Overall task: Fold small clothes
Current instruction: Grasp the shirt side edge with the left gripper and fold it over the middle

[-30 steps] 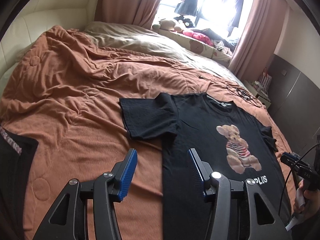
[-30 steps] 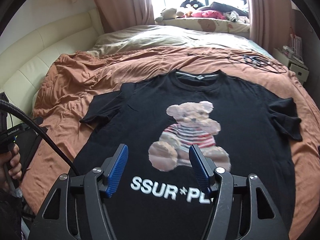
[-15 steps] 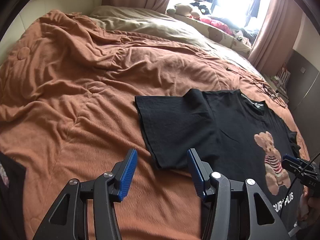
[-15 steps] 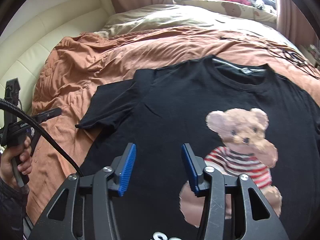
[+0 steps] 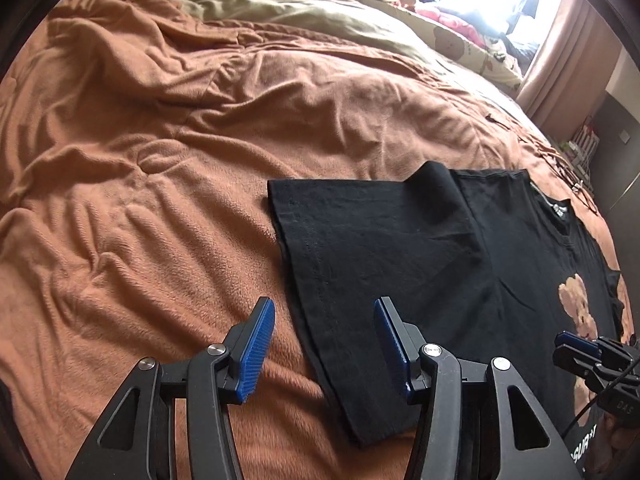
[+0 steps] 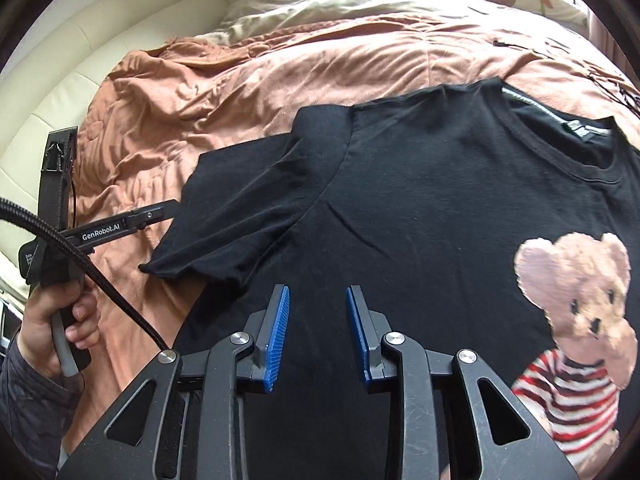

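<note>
Blue ribbed pads face each other across a narrow gap on your right gripper (image 6: 316, 336), whose jaws have just been closing with nothing pinched between them; it hangs over the chest of the black short-sleeved T-shirt (image 6: 420, 208), just inside its sleeve (image 6: 240, 208). Your left gripper (image 5: 324, 344) stands at a middling width, also gripping nothing, and its pads straddle the hem edge of that sleeve, one over black cloth, the other over bare cover; whether they touch the fabric you cannot tell. In the right wrist view your left hand (image 6: 52, 324) wraps the handle of that tool, out past the sleeve's cuff. The shirt lies face up and spread flat on the rumpled rust-orange bedspread (image 5: 140, 200), its printed teddy bear in a red-striped top (image 6: 572, 320) toward your right, its collar pointing up the bed. Beyond the neckline the bedspread runs on to a pale olive-beige blanket (image 5: 288, 12) at the bed's far end. Cream padded upholstery (image 6: 80, 60) curves round the bed's left edge, and pink curtains (image 5: 560, 52) hang at the bright window in the far right corner.
</note>
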Demonstrator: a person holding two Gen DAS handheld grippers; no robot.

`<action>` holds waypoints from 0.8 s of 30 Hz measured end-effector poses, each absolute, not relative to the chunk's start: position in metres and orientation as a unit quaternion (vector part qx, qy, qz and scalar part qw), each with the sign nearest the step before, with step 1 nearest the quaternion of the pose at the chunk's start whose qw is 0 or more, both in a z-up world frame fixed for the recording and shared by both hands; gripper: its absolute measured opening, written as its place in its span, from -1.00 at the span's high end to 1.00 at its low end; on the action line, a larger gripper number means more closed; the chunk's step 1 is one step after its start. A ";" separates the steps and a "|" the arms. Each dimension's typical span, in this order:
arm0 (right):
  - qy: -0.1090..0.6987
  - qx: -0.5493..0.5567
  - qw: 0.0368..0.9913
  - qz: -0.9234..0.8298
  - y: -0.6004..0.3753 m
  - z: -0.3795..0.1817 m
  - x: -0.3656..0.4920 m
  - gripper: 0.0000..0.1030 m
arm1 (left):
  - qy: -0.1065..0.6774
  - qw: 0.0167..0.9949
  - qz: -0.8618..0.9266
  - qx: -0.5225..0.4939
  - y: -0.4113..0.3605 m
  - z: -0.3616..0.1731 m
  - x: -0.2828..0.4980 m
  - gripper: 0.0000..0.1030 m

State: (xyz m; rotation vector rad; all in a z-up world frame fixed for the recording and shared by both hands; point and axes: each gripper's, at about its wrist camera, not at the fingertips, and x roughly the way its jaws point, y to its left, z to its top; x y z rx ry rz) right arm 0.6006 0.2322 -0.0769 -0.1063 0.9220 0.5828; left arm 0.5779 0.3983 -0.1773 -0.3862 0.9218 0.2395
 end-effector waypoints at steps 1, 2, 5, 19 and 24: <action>0.442 -0.045 0.851 0.280 0.235 -0.080 0.605 0.58 | 0.444 0.870 0.117 -0.182 0.399 -0.181 0.581 -0.05; 0.444 -0.040 0.849 0.283 0.237 -0.081 0.608 0.64 | 0.448 0.868 0.118 -0.179 0.398 -0.185 0.585 -0.05; 0.452 -0.022 0.844 0.288 0.243 -0.090 0.619 0.70 | 0.458 0.863 0.112 -0.184 0.397 -0.195 0.594 0.07; 0.475 -0.002 0.828 0.297 0.260 -0.103 0.639 0.76 | 0.418 0.893 0.096 -0.140 0.378 -0.153 0.611 0.87; 0.465 0.017 0.835 0.294 0.236 -0.091 0.635 0.49 | 0.400 0.904 0.082 -0.127 0.360 -0.120 0.614 0.87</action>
